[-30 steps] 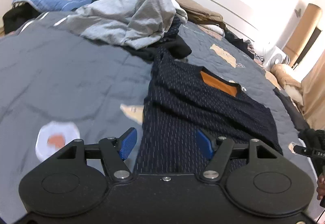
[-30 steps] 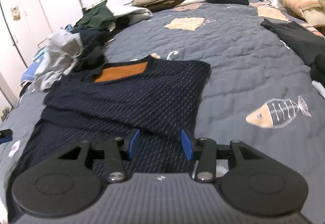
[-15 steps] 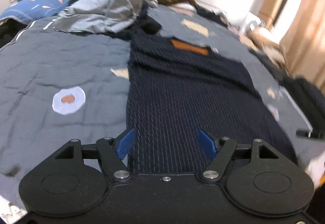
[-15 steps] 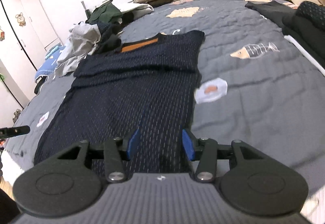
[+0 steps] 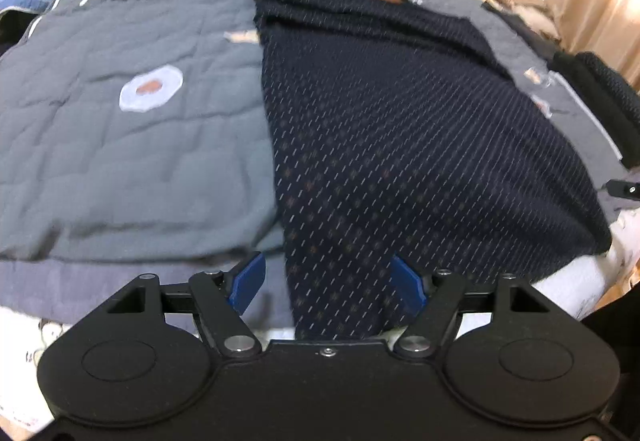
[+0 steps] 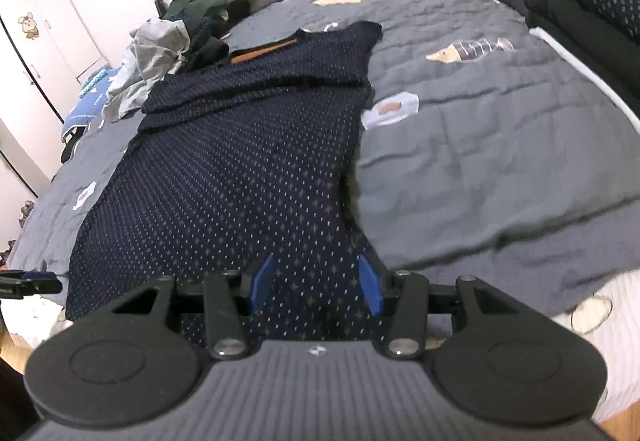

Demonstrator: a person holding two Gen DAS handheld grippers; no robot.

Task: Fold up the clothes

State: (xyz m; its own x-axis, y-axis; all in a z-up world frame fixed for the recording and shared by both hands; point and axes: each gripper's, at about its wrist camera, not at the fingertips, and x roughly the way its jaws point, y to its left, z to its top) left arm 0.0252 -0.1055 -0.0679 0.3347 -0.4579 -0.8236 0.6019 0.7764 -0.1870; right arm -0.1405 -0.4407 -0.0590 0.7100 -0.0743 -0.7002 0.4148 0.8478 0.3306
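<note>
Grey quilted bedspread [image 5: 132, 169] on bed, navy dotted garment [image 6: 224, 177] laid flat, hem at near edge, left gripper [image 5: 327, 279] and right gripper [image 6: 316, 283] jaws parted, empty, above hem, clothes pile [image 6: 160, 57] beyond, white wardrobe [image 6: 44, 29] at left.

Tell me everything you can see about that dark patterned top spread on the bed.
The navy top looks knitted, speckled with small pale dashes and tan crosses, with an orange lining at the neck. It lies flat on the grey quilt, sleeves folded across the chest, hem hanging over the bed's near edge. Both open grippers, left and right, hover near the hem corners; neither grips it.
</note>
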